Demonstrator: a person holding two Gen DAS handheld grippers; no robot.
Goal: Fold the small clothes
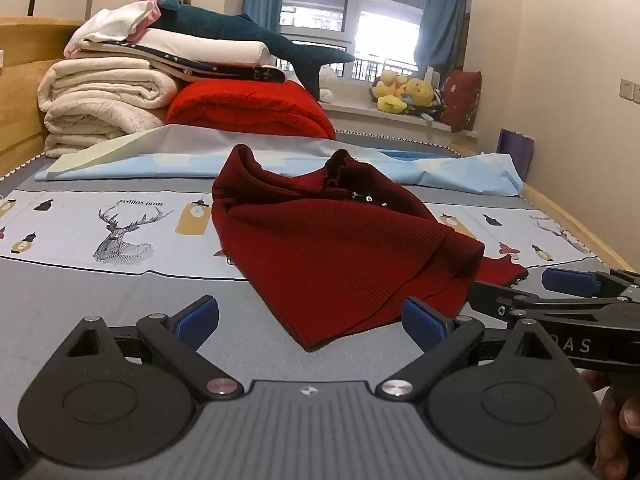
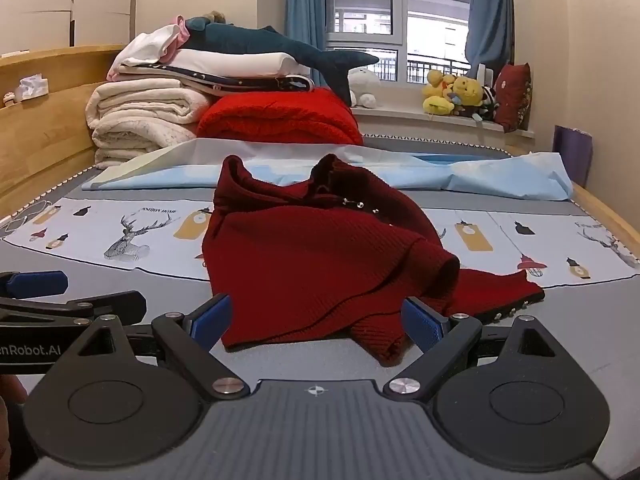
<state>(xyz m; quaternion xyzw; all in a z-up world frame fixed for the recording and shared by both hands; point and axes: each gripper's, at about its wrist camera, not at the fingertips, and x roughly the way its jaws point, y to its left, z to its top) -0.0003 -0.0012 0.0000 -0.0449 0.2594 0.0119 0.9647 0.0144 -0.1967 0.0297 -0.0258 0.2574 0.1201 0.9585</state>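
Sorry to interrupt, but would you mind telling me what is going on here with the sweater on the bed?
A person holds a hand-held gripper in each hand, about to fold a dark red knit sweater lying crumpled on the bed. The left hand-held gripper and the right hand-held gripper are both open, side by side at the sweater's near edge, and neither grips the fabric yet. Folded blankets are stacked at the far end.

Cream walls (image 2: 580, 40), daylit window (image 2: 400, 20) with blue curtains (image 2: 306, 8), wooden headboard (image 2: 44, 120).
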